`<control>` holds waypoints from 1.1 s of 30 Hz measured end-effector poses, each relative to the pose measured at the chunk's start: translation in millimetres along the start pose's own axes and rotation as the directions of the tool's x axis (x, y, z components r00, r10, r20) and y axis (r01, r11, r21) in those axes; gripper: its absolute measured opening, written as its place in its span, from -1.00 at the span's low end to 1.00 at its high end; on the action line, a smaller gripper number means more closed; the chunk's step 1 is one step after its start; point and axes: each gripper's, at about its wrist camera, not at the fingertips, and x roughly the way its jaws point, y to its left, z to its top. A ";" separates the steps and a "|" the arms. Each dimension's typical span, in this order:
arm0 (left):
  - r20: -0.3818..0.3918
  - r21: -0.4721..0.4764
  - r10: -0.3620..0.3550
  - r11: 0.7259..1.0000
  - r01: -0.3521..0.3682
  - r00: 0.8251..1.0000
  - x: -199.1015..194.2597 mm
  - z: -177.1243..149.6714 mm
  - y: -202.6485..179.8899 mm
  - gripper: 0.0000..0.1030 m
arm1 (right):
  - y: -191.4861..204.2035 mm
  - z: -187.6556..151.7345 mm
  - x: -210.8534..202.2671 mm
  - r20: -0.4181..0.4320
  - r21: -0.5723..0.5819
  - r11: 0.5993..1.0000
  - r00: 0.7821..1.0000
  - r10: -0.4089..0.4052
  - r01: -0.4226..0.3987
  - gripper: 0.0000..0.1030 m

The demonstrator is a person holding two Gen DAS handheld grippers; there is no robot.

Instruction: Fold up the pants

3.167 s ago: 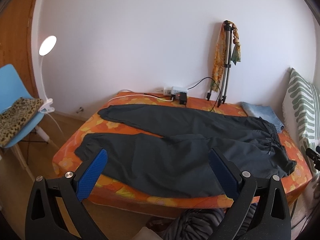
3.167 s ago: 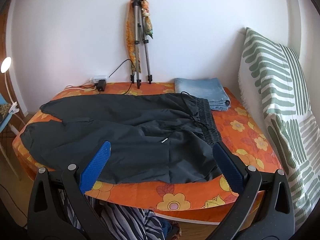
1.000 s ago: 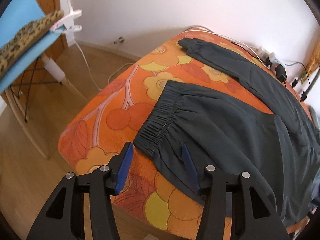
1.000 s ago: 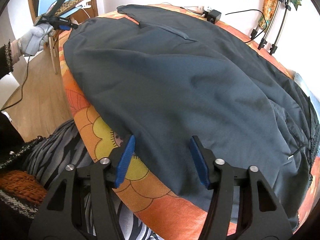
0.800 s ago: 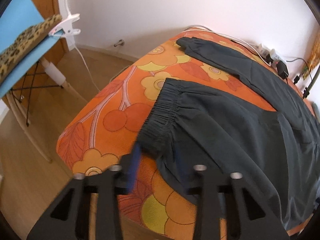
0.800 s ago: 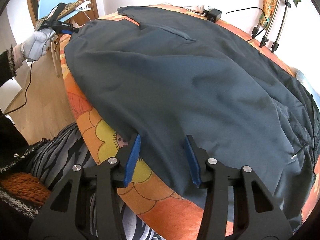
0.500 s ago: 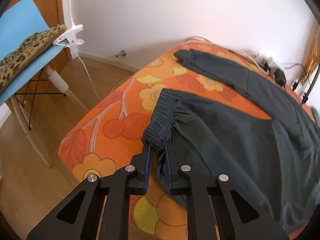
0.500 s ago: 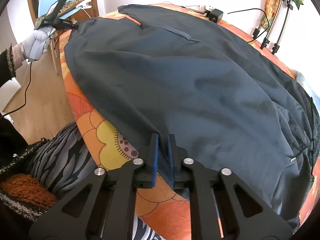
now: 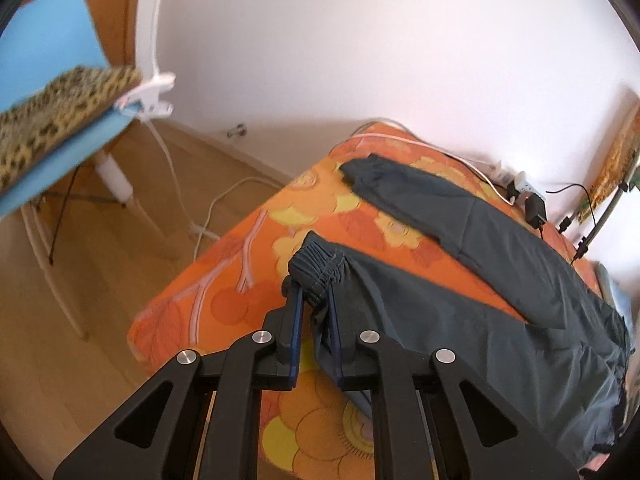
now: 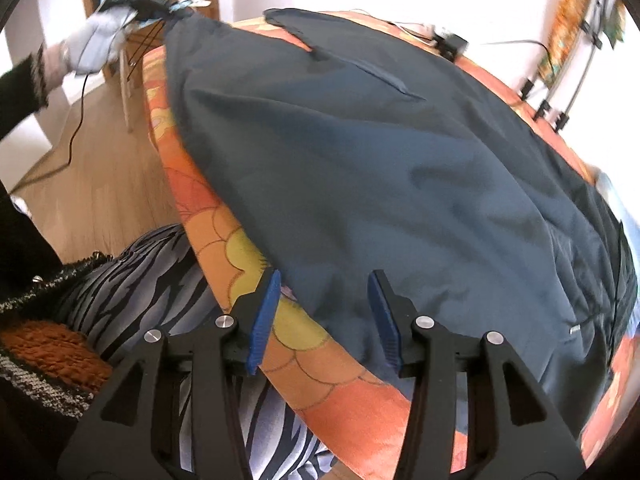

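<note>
Dark grey pants (image 9: 460, 300) lie spread on the orange flowered bed (image 9: 224, 296). My left gripper (image 9: 314, 300) is shut on the elastic cuff (image 9: 318, 270) of the near leg and holds it lifted off the bed. The far leg (image 9: 420, 200) lies flat behind. In the right wrist view the pants (image 10: 380, 152) fill the frame. My right gripper (image 10: 324, 280) is open, its blue pads either side of the near edge of the pants at the bed's side. The left gripper with its gloved hand shows there at the far left (image 10: 132, 2).
A blue chair (image 9: 48, 80) with a leopard cushion (image 9: 52, 104) and a clip lamp (image 9: 150, 92) stand left of the bed. A power strip with cables (image 9: 528, 184) lies at the back. A tripod (image 10: 576, 56) leans on the wall. My striped clothing (image 10: 152, 280) is below.
My left gripper closed on the cuff and has lifted it. My right gripper, shut on the pants edge half a second ago, has opened again.
</note>
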 end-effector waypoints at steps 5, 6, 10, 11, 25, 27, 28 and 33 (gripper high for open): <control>0.005 -0.003 -0.012 1.000 0.012 1.000 -2.1 5.4 -3.1 -0.80 | 13.5 2.6 9.6 -0.008 -0.083 0.995 0.999 -0.054 0.053 -0.10; 0.005 -0.012 -0.014 1.000 0.014 1.000 -2.2 5.3 -1.3 -0.80 | 12.8 2.7 9.8 -0.009 -0.079 0.996 0.999 -0.048 0.048 -0.18; 0.013 -0.031 -0.010 0.999 0.011 1.000 -5.1 4.6 3.9 -0.81 | 12.2 4.2 12.5 -0.019 -0.089 0.994 0.998 -0.064 0.062 -0.87; 0.014 -0.033 -0.007 0.999 0.007 1.000 -6.0 5.1 3.7 -0.81 | 13.8 4.6 11.9 -0.018 -0.105 0.991 0.996 -0.084 0.082 -0.92; 0.080 0.018 -0.056 0.998 0.055 0.995 2.7 64.3 -55.8 -0.81 | -63.1 89.3 -55.4 0.190 0.002 0.924 0.907 -0.375 0.382 -0.97; 0.080 0.034 -0.056 0.998 0.054 0.995 12.8 75.9 -67.4 -0.81 | -79.5 104.5 -54.3 0.204 0.007 0.905 0.885 -0.418 0.426 -0.97; 0.078 0.039 -0.057 0.998 0.054 0.995 20.3 82.6 -73.5 -0.81 | -91.8 115.9 -49.9 0.204 0.012 0.896 0.877 -0.436 0.443 -0.97; 0.049 0.034 -0.057 0.998 0.055 0.997 61.5 108.5 -97.6 -0.81 | -138.6 149.5 -21.7 0.182 0.035 0.865 0.848 -0.498 0.500 -0.98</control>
